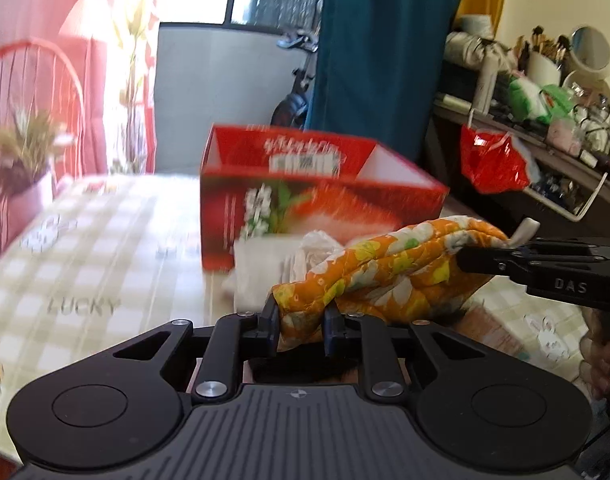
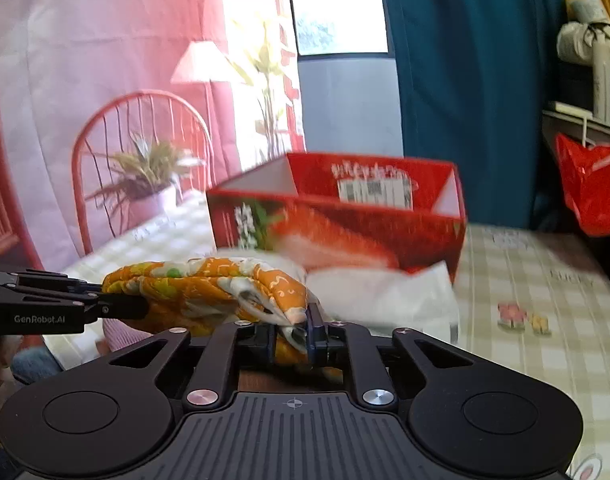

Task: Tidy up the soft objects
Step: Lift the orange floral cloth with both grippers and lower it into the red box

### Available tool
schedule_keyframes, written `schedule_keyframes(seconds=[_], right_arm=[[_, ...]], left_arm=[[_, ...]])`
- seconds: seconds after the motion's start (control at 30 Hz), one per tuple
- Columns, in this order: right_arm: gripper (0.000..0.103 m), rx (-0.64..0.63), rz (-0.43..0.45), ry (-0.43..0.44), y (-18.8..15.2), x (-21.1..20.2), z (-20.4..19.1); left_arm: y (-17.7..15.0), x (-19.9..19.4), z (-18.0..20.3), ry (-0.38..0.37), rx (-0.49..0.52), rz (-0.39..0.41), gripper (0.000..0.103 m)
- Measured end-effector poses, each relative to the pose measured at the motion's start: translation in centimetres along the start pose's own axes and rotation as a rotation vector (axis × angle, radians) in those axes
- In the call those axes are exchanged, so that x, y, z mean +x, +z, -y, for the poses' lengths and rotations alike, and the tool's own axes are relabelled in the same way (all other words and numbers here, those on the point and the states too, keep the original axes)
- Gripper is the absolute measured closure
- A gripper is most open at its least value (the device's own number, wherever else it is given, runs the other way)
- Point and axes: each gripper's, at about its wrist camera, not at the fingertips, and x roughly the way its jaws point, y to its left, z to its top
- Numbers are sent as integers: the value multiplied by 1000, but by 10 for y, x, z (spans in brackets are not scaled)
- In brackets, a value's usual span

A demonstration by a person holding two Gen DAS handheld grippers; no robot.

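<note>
An orange flowered cloth (image 1: 385, 276) is held up between the two grippers, clear of the table, stretched roughly level from one to the other; the left gripper (image 1: 301, 330) is clamped narrow on one end, with a fold of cloth pinched between its pads, and the right gripper (image 2: 291, 336) is clamped narrow on the other end, where a bunched corner is squeezed tight between the jaws. In the left wrist view the right gripper is seen coming in from the right edge, its tip buried in the far end of the cloth, beside a small white loop (image 1: 523, 232); in the right wrist view the left gripper is seen reaching in from the left edge onto the same cloth. Just behind the cloth, a crumpled white bag (image 2: 389, 296) is lying on the checked tablecloth (image 1: 85, 248), touching the front of a red box (image 1: 317, 196); the box is open at the top, with a strawberry picture on its front wall, and nothing can be made out inside it. A potted plant (image 2: 145, 176) is set at the far left edge of the table, in front of a red chair (image 2: 105, 128); a red plastic bag (image 1: 493, 160) is hung from the cluttered shelf (image 1: 553, 152) on the right; much of the scene is blurred.
</note>
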Motion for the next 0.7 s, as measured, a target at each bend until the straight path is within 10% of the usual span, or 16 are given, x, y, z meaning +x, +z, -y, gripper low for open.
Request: schedule_keyframes(seconds=[0.7], right_arm=[[92,42,193,82,147,32,42]], left_arm=[[144,22,-14,7,27,167,82]])
